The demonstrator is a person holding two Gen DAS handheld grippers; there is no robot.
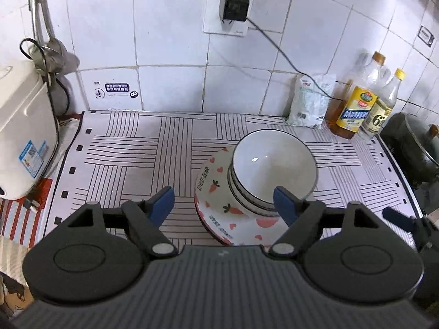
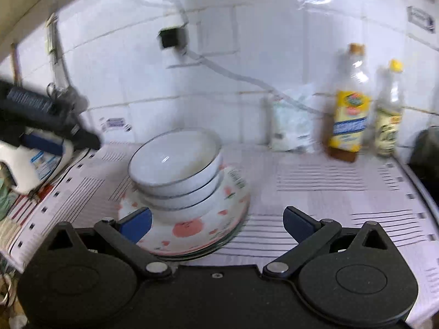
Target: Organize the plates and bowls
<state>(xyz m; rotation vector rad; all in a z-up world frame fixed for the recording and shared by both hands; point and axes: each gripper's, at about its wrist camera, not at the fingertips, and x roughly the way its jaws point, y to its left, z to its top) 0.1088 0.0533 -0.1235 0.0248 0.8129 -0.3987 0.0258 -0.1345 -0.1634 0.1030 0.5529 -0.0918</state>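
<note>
A stack of white bowls with dark rims (image 1: 271, 167) sits on a stack of plates printed with carrots and hearts (image 1: 219, 194) on the striped mat. My left gripper (image 1: 223, 203) is open and empty, just in front of the stack. The right wrist view is blurred; it shows the same bowls (image 2: 175, 161) on the plates (image 2: 197, 227). My right gripper (image 2: 218, 223) is open and empty, with the plates' near edge between its fingers. The left gripper also shows at the far left of the right wrist view (image 2: 55, 139).
A striped mat (image 1: 131, 150) covers the counter. A white rice cooker (image 1: 22, 134) stands at the left. A white bag (image 1: 310, 101) and two bottles (image 1: 359, 101) stand by the tiled wall at the back right. A dark pot (image 1: 414, 145) sits at the right edge.
</note>
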